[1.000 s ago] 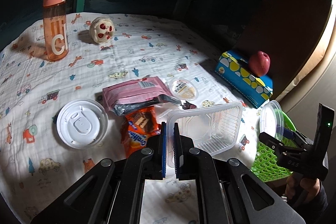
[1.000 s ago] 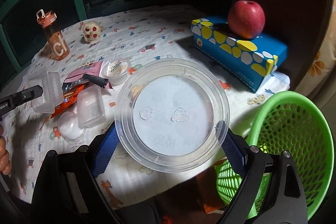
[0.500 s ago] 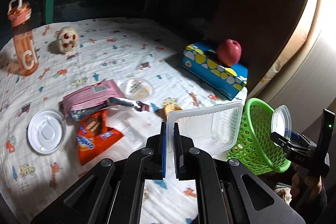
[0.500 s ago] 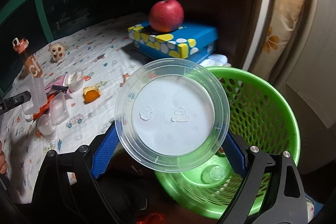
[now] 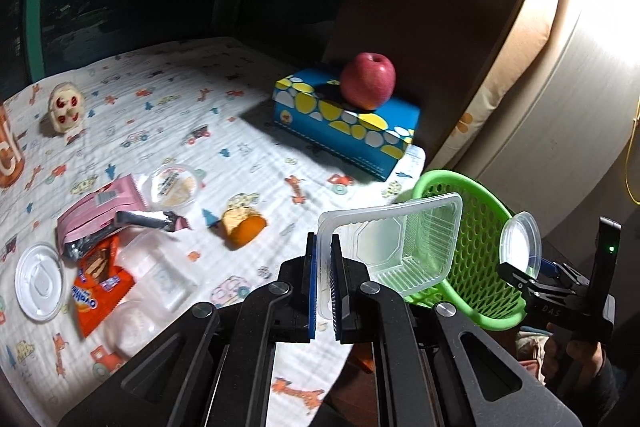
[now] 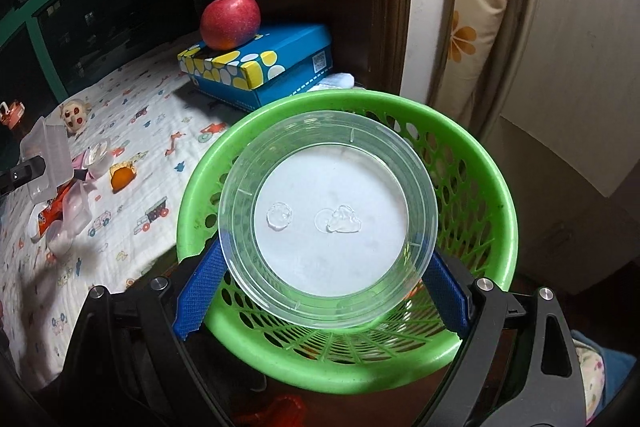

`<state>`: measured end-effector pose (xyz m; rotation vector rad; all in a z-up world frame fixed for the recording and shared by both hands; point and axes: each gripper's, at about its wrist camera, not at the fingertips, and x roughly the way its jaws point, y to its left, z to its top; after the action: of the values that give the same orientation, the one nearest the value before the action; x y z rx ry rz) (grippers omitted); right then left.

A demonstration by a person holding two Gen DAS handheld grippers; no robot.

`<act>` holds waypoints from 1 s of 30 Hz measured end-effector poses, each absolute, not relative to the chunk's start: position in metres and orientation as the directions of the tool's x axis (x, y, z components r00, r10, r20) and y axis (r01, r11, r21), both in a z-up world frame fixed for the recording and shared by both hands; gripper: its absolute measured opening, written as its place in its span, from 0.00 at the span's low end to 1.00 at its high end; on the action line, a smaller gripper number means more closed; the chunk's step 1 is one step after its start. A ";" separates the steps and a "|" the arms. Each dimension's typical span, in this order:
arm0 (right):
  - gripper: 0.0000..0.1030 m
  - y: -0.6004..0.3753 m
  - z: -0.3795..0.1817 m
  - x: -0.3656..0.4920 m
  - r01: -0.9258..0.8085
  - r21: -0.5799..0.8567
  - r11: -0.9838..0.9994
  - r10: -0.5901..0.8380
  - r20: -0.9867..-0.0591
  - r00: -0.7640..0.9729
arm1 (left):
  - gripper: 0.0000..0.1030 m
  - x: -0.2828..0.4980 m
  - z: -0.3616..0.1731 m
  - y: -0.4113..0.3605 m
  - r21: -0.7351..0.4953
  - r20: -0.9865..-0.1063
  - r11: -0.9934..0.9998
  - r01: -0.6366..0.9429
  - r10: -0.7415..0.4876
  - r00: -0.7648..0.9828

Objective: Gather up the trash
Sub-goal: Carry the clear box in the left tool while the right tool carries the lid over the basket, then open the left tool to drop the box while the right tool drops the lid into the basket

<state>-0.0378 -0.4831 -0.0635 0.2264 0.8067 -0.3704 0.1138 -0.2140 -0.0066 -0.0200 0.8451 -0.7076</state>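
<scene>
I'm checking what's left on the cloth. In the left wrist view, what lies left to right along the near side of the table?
White round lid → orange snack wrapper → orange peel → clear tray held by the left gripper → green basket

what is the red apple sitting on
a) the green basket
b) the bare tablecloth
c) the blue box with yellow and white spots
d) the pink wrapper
c: the apple rests on top of the blue box, which stands on the tablecloth behind the green basket.
</scene>
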 end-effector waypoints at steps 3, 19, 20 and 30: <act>0.87 -0.488 -0.066 -0.040 0.410 0.066 0.910 -0.231 -0.739 0.632 | 0.06 0.110 -0.006 -0.228 -0.278 -0.681 0.762 0.585 -0.586 0.439; 0.91 -0.505 -0.070 -0.054 0.423 0.114 0.899 -0.212 -0.731 0.648 | 0.06 0.098 -0.012 -0.296 -0.248 -0.701 0.695 0.675 -0.610 0.369; 0.91 -0.506 -0.069 -0.055 0.426 0.113 0.898 -0.215 -0.731 0.648 | 0.06 0.098 -0.012 -0.300 -0.246 -0.702 0.690 0.681 -0.611 0.366; 0.91 -0.513 -0.066 -0.072 0.444 0.129 0.887 -0.223 -0.721 0.656 | 0.06 0.090 -0.024 -0.350 -0.223 -0.736 0.642 0.733 -0.604 0.305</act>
<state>-0.0720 -0.5132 -0.0663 0.3074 0.7685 -0.3848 0.0899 -0.3502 -0.0241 0.1656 0.8948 -0.8908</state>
